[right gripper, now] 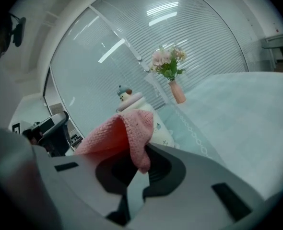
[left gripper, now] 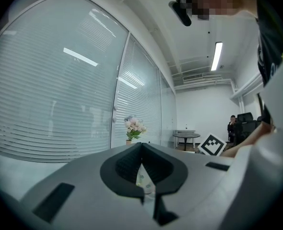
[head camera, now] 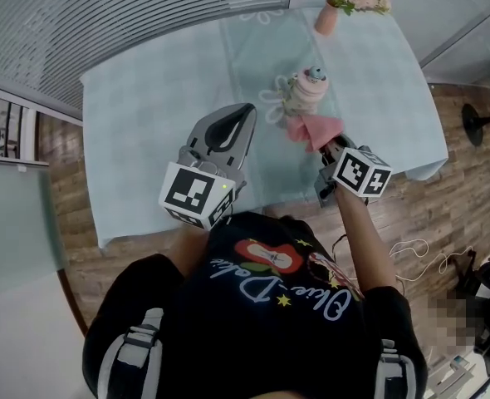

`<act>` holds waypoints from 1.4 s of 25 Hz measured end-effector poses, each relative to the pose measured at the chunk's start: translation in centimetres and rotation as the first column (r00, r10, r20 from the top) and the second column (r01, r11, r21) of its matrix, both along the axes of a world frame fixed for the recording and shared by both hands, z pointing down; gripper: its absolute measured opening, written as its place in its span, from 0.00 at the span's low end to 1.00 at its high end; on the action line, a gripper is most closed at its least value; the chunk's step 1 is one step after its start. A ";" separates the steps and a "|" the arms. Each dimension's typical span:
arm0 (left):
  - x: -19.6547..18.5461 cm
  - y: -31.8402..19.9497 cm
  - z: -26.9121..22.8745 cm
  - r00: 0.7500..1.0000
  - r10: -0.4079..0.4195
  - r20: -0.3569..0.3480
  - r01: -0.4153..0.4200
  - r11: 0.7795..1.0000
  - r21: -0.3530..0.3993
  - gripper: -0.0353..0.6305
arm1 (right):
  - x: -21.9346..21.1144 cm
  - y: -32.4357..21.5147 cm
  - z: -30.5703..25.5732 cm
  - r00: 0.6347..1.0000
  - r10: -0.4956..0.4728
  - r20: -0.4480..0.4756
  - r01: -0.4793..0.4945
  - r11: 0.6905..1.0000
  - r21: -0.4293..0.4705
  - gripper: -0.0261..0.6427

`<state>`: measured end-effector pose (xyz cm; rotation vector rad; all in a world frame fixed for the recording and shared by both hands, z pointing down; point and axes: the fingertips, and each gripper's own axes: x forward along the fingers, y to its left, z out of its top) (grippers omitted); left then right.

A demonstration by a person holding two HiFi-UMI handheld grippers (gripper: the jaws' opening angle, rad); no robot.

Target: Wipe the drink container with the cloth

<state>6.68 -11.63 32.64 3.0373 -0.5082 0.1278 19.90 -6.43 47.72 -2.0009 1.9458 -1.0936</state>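
Standing on the table [head camera: 145,123], the cream drink container [head camera: 305,92] shows tiny unreadable prints. The right gripper [head camera: 332,146] pinches a pink knitted cloth [head camera: 313,128] just before it; the left gripper [head camera: 247,110], closed and empty, hovers beside it.

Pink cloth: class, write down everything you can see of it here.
The pink cloth is a soft, knitted-looking fabric with a fine waffle texture. It is bunched and folded, one end pinched between the closed jaws of the right gripper, the rest draped over them. It is held above the table, right by the drink container; whether they touch is unclear.
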 end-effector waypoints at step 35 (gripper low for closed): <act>6.0 1.2 -0.6 0.998 -0.063 -0.004 0.063 0.996 0.056 0.06 | 6.1 -3.9 -5.0 0.701 -0.280 -0.656 0.318 0.946 -0.065 0.06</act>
